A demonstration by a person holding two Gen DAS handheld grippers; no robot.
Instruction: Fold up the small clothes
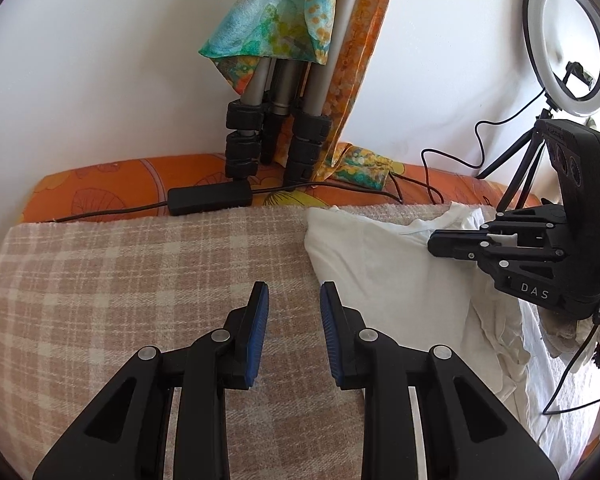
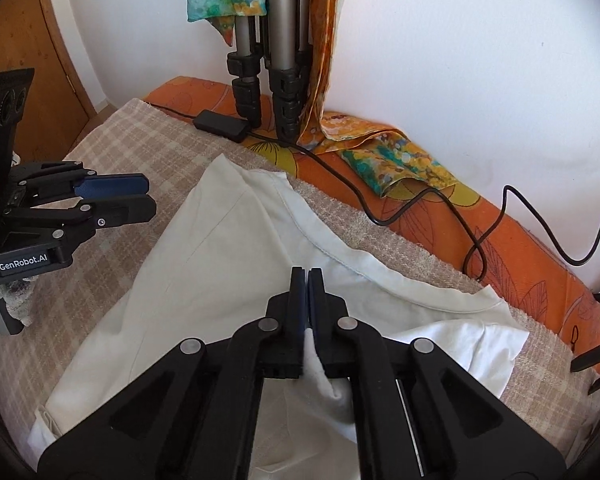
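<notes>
White garment [image 2: 228, 264] lies spread on checked blanket [image 1: 120, 280], toward its right side. Right gripper [image 2: 308, 276]: jaws closed, a fold of the white fabric pinched between them. Left gripper [image 1: 294, 300]: jaws partly open, empty, over bare blanket beside the garment.

"DAS" on right gripper [image 1: 432, 245] body; "GenRobot.AI" on left gripper [image 2: 150, 196] body.

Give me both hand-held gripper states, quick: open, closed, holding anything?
Left hand-held gripper: open, nothing between its pads, over the checked blanket.
Right hand-held gripper: closed, pinching a fold of the white garment.
</notes>
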